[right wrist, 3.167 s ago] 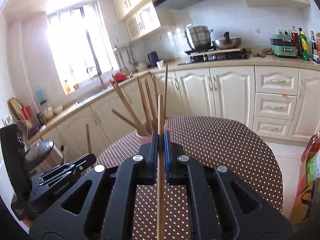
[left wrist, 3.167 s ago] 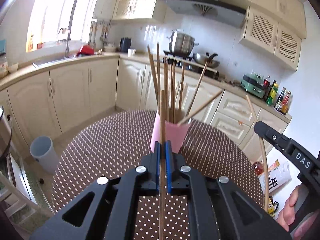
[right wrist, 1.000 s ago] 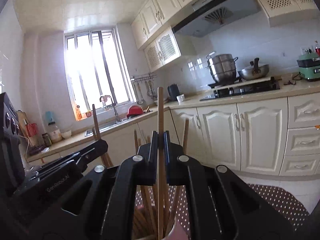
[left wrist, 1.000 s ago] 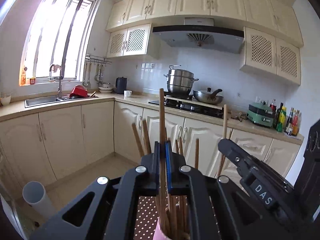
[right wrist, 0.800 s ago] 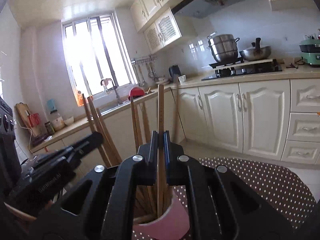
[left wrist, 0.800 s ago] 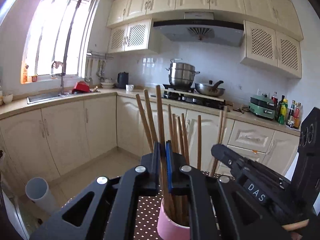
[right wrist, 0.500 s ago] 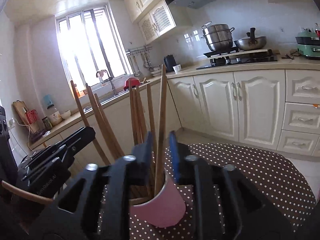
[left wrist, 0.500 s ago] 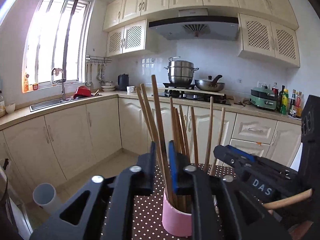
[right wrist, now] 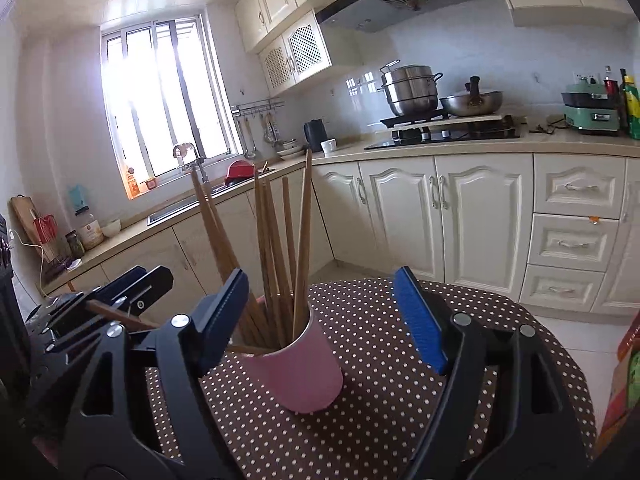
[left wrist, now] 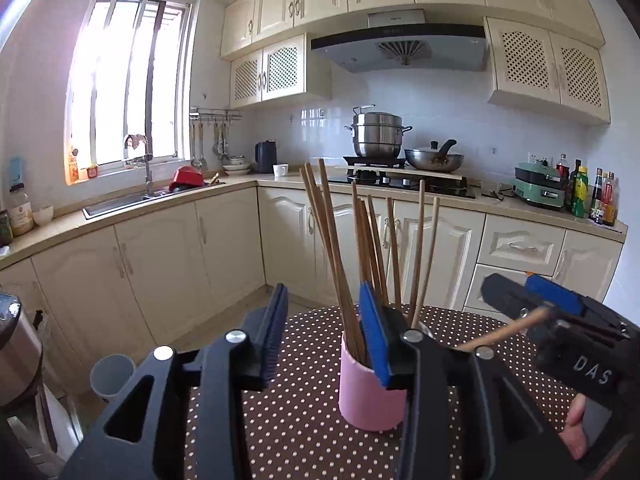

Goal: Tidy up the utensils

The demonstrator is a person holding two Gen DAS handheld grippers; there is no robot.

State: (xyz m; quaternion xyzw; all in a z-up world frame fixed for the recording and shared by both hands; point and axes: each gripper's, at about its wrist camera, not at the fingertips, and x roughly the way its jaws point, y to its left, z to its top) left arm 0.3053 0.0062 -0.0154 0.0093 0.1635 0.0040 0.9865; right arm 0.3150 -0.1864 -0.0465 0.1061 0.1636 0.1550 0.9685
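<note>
Wooden chopsticks (left wrist: pixel 362 248) stand in the pink cup (left wrist: pixel 366 394) on the desk (left wrist: pixel 288 420). Left hand-held gripper (left wrist: pixel 324 332): jaws just opened, released; retract straight back.

Right view: right hand-held gripper (right wrist: pixel 320 316), jaws just opened, empty behind the cup; withdraw without tipping it.

Both cameras ride on hand-held grippers and look forward along the fingers, tilted slightly down, close to a pink cup (left wrist: pixel 370 392) of chopsticks (left wrist: pixel 362 240) on a dotted counter (left wrist: pixel 296 412). The left wrist view faces the stove (left wrist: pixel 404 182) wall squarely, with the right gripper (left wrist: pixel 532 300) at its right edge. The right wrist view looks more towards the window (right wrist: pixel 168 92), with the left gripper (right wrist: pixel 132 284) at its left edge. Both share the cup (right wrist: pixel 296 368), chopsticks (right wrist: pixel 276 240), sink and stove (right wrist: pixel 444 128).
</note>
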